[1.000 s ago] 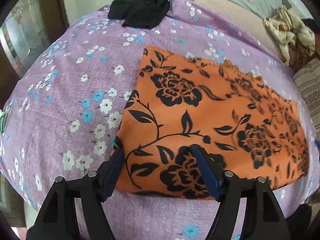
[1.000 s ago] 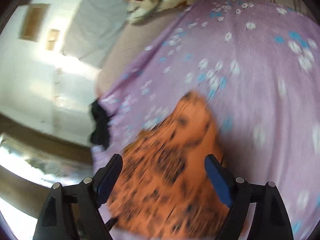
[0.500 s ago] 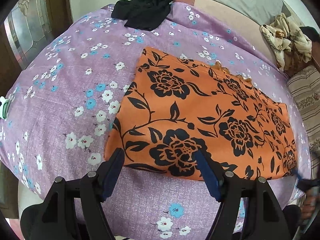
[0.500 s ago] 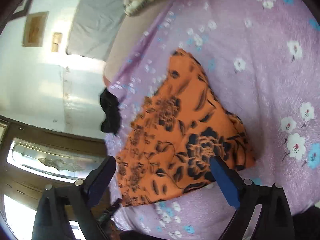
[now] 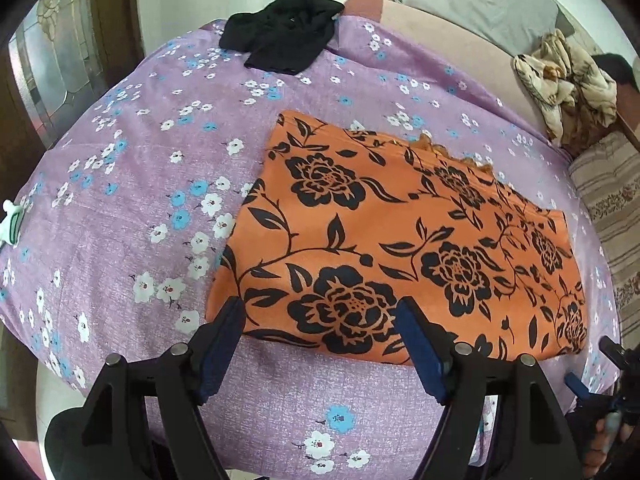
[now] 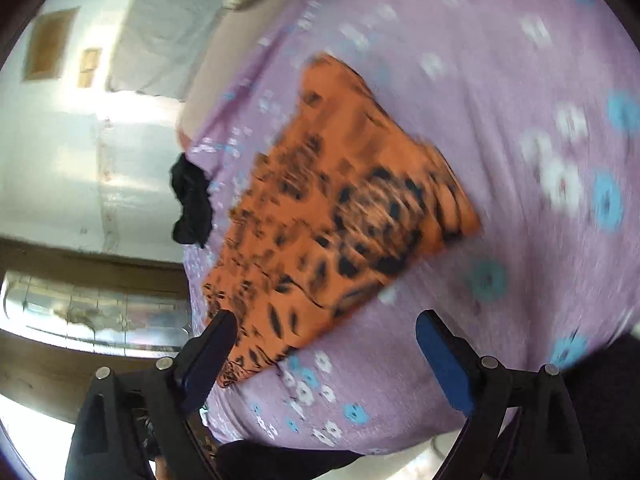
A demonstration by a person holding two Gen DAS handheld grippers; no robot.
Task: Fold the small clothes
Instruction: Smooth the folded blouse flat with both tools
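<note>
An orange cloth with black flowers (image 5: 400,232) lies folded flat on the purple flowered bed sheet (image 5: 120,200). My left gripper (image 5: 320,308) hovers over the cloth's near left edge. Its jaws are opening and stand wide, with cloth below them but nothing pinched between them. In the blurred right wrist view the same orange cloth (image 6: 340,208) lies ahead, its near corner just past the left fingertip. My right gripper (image 6: 326,318) is open and empty above the sheet (image 6: 520,80).
A black garment (image 5: 284,32) lies at the bed's far edge, also visible as the black garment (image 6: 190,204). A beige patterned heap (image 5: 568,80) and a striped pillow (image 5: 612,200) sit at the right. A green clip (image 5: 12,220) is at the left edge. A hand (image 5: 604,440) shows at bottom right.
The left view has drawn back a little, so the cloth's near edge and more sheet show below it. The right gripper has swung and dropped toward the cloth's near corner, with its view now blurred.
</note>
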